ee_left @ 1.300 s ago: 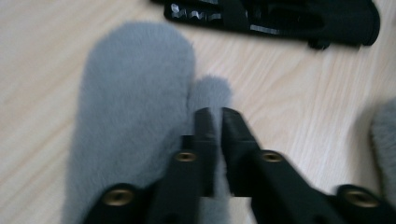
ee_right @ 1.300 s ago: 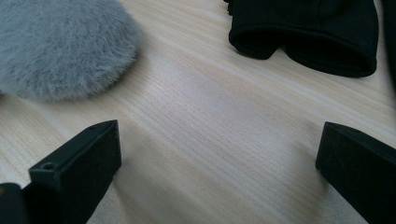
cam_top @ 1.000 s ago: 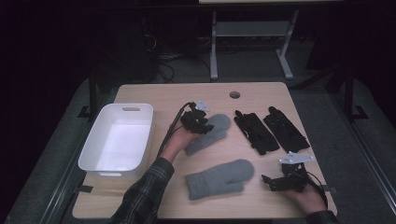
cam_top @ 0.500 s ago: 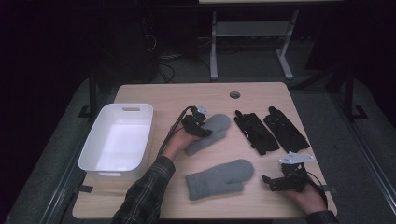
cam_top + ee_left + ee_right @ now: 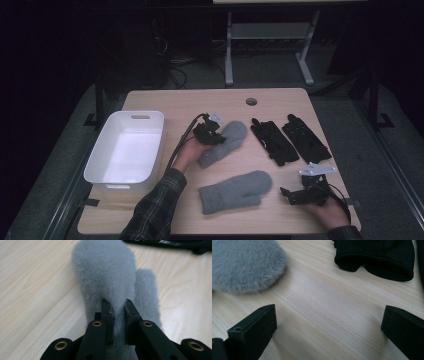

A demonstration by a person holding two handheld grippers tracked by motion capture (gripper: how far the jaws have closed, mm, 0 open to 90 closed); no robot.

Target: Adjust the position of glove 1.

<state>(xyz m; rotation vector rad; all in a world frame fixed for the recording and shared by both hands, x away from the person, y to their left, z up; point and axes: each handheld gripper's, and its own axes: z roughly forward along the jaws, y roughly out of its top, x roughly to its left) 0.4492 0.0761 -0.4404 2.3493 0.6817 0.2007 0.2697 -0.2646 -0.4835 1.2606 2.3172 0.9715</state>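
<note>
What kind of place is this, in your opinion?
Probably a lab or workshop set up for recording, not a home: a plain wooden table with a cable hole stands on grey carpet in a dark room, with loose cables on the floor behind.

White bin (image 5: 125, 150) is placed at the table's (image 5: 200, 102) left edge; second grey mitten (image 5: 234, 191) near the front edge; two black gloves (image 5: 290, 139) toward the right edge.
</note>
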